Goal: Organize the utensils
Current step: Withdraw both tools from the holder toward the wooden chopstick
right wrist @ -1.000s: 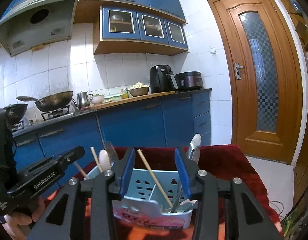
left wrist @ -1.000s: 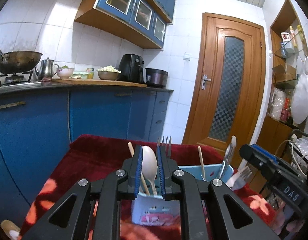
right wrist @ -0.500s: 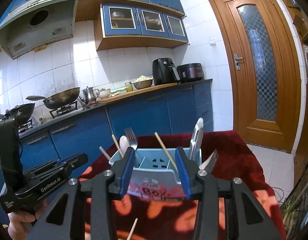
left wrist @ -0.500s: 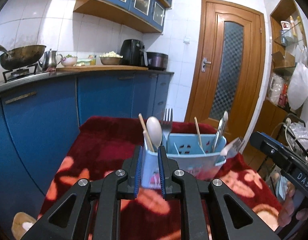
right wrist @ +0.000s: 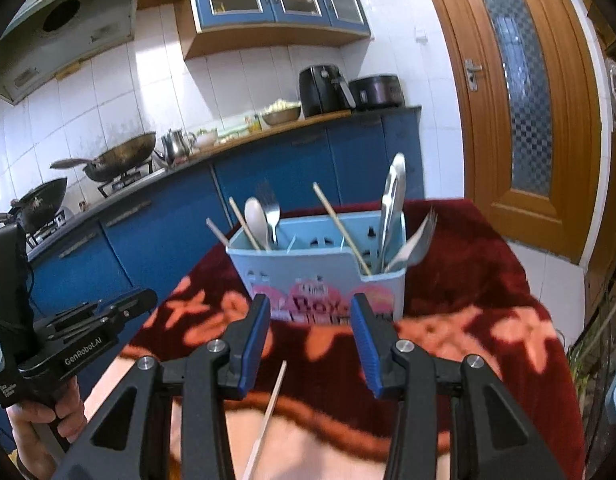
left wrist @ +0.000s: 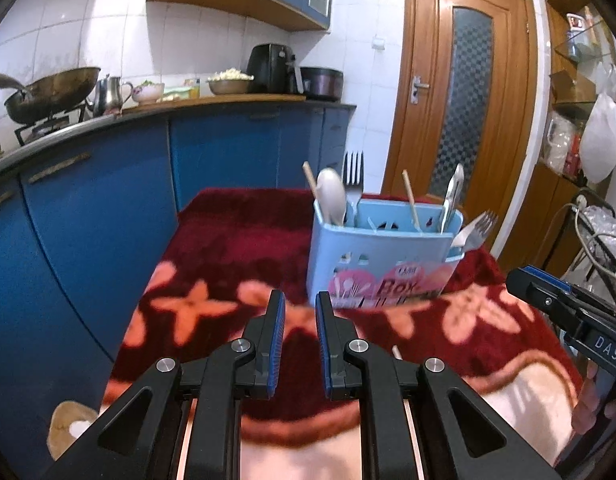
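Both tongs have backed away from the blue caddy point(right wrist: 319, 268), which a second ago filled each view and now stands upright further up the red blanket point(left wrist: 228, 248). Left tongs point(left wrist: 300, 314) sit narrow and empty; right tongs point(right wrist: 309, 320) gape wide, empty too. One loose chopstick point(right wrist: 268, 412) lies on the blanket just below the right tongs (likely the next pick): come down across it, pinch near the middle. Its lower end is cut off, and the caddy's compartment walls are hard to make out.
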